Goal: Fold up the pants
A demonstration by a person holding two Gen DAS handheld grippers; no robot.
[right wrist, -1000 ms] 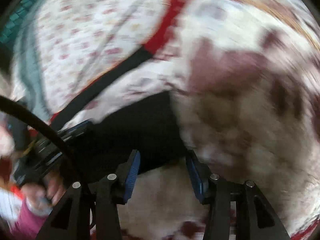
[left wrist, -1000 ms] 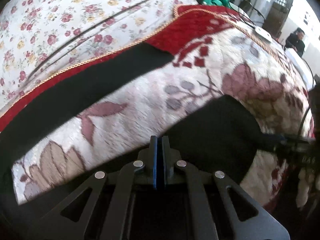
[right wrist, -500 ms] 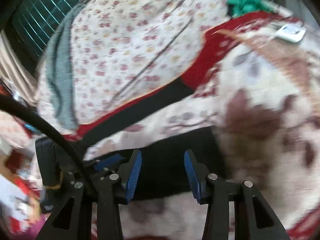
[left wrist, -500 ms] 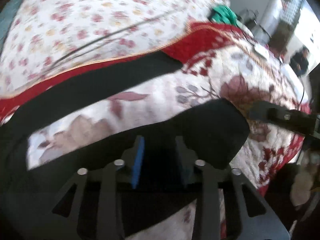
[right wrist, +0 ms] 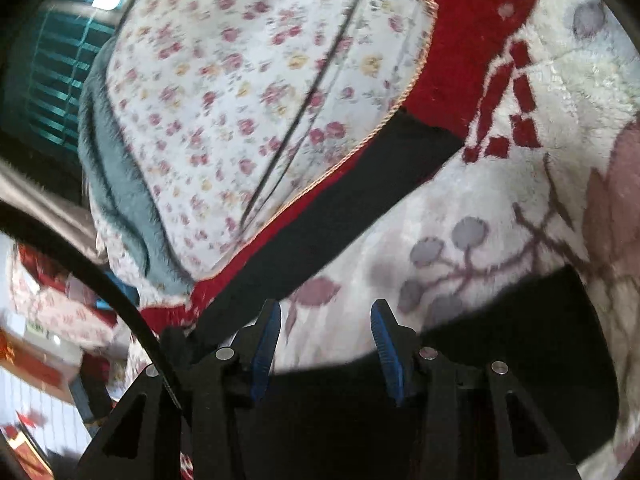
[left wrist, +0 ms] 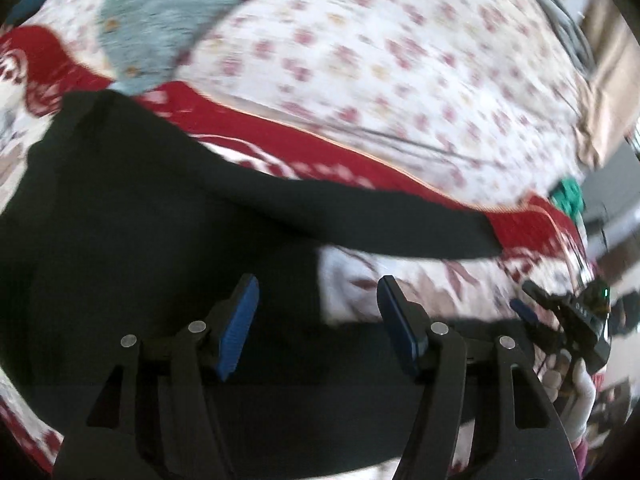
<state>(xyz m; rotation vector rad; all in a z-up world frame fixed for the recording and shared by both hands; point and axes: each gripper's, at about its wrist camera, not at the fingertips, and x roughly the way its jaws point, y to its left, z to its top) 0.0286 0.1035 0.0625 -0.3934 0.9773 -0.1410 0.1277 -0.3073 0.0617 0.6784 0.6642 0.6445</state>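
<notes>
Black pants (left wrist: 132, 240) lie spread on a red and white plush blanket (left wrist: 400, 288). In the left wrist view the wide part fills the left and one leg (left wrist: 380, 224) runs to the right. My left gripper (left wrist: 316, 304) is open and empty, just above the black cloth at its near edge. In the right wrist view the far leg (right wrist: 320, 216) is a diagonal band and the near leg (right wrist: 520, 340) lies under my right gripper (right wrist: 324, 332), which is open and empty. The right gripper also shows in the left wrist view (left wrist: 560, 312).
A floral bedsheet (right wrist: 240, 92) covers the bed behind the blanket. A grey-blue cloth (left wrist: 168, 12) lies at its far edge. A green cloth (left wrist: 568, 196) sits at the right. A black cable (right wrist: 80, 264) crosses the right wrist view at left.
My left gripper opened and let go of the pants, then swung left toward the wide part. My right gripper stayed open and moved over the near leg.
</notes>
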